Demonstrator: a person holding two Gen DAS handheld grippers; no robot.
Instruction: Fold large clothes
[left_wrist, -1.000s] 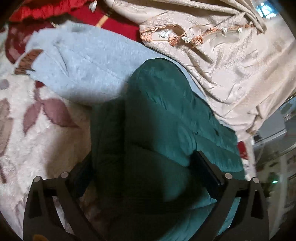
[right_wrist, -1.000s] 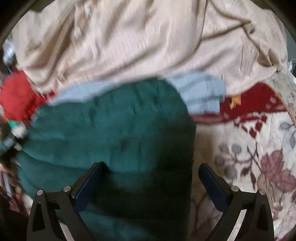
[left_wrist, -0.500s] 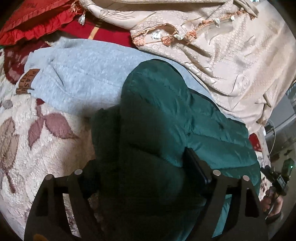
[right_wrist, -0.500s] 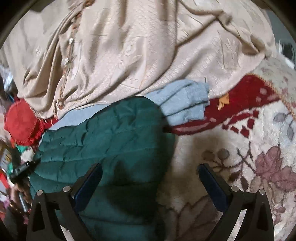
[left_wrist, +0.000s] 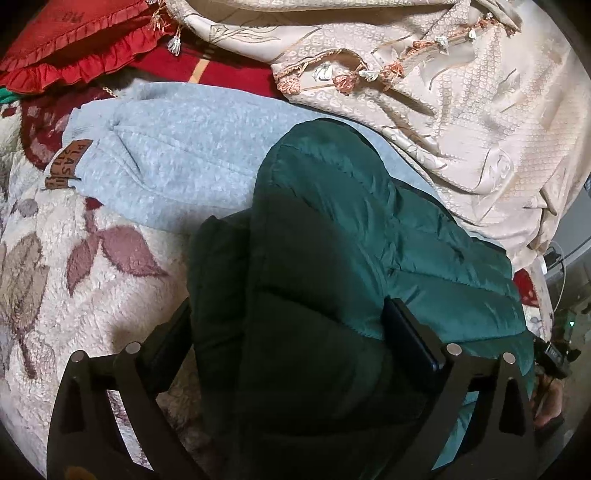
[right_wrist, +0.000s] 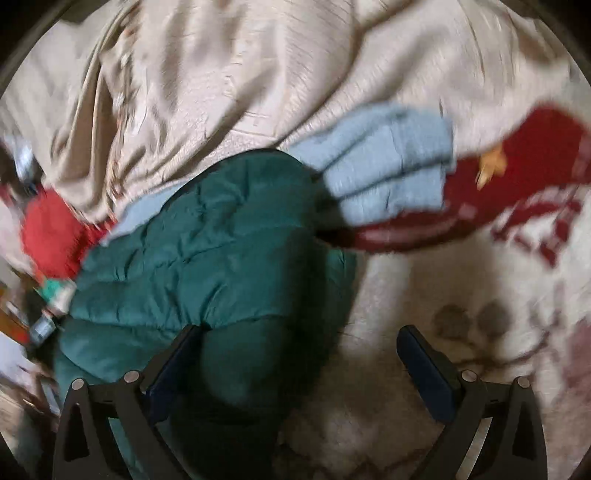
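Observation:
A dark green quilted jacket (left_wrist: 332, 266) lies bunched on a floral fleece blanket (left_wrist: 48, 258), partly over a light blue fleece garment (left_wrist: 177, 158). My left gripper (left_wrist: 291, 332) is closed on a thick fold of the green jacket, which fills the space between its fingers. My right gripper (right_wrist: 299, 354) is open; the jacket (right_wrist: 207, 258) lies against its left finger (right_wrist: 173, 362), and its right finger (right_wrist: 424, 365) is over bare blanket. The blue garment (right_wrist: 388, 170) shows behind the jacket in the blurred right wrist view.
A beige embroidered bedspread (left_wrist: 461, 110) is heaped at the back and right. A red ruffled cushion (left_wrist: 74, 48) lies at the back left. A red patterned cloth (right_wrist: 517, 173) lies to the right. Another person's hand (left_wrist: 550, 387) shows at the far right edge.
My left gripper has drawn back slightly with the jacket fold still in it. My right gripper has shifted right, so more bare blanket shows between its fingers.

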